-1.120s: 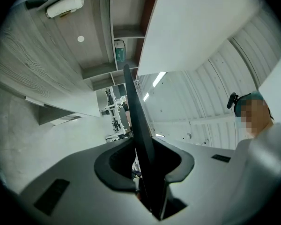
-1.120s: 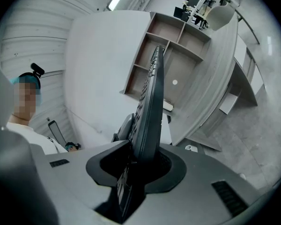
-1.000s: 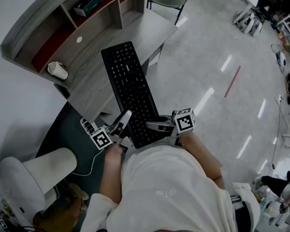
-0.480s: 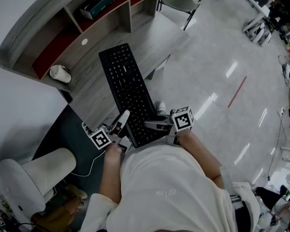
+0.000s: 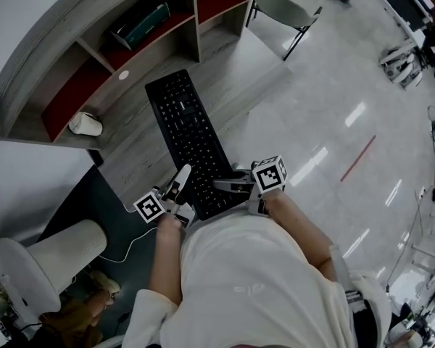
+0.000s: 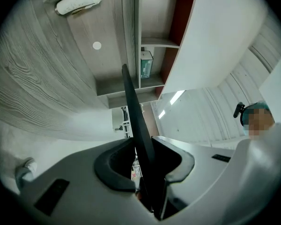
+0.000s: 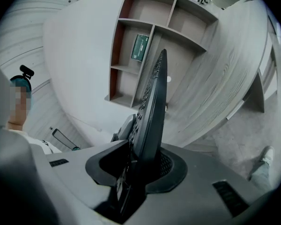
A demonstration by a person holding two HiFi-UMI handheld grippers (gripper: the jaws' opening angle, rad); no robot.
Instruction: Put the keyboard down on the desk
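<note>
A long black keyboard (image 5: pixel 193 142) stretches away from me, its far end over the grey wooden desk (image 5: pixel 239 71) and its near end past the desk's front edge. My left gripper (image 5: pixel 183 182) is shut on the near left edge. My right gripper (image 5: pixel 228 185) is shut on the near right edge. In the left gripper view the keyboard (image 6: pixel 133 111) shows edge-on as a thin dark blade clamped between the jaws. The right gripper view shows its keys (image 7: pixel 152 102) rising from between the jaws. Whether the far end touches the desktop I cannot tell.
The desk carries a shelf unit (image 5: pixel 94 42) with red-backed compartments; one holds a green box (image 5: pixel 138 22). A white roll (image 5: pixel 85 124) lies at the desk's left end. A chair (image 5: pixel 286 9) stands beyond the desk, and a white chair (image 5: pixel 51 256) at lower left with a white cable (image 5: pixel 134 241).
Both grippers keep their hold on the keyboard. The desk and shelves have shifted down and right in the head view, so more of the keyboard lies over the desktop.
</note>
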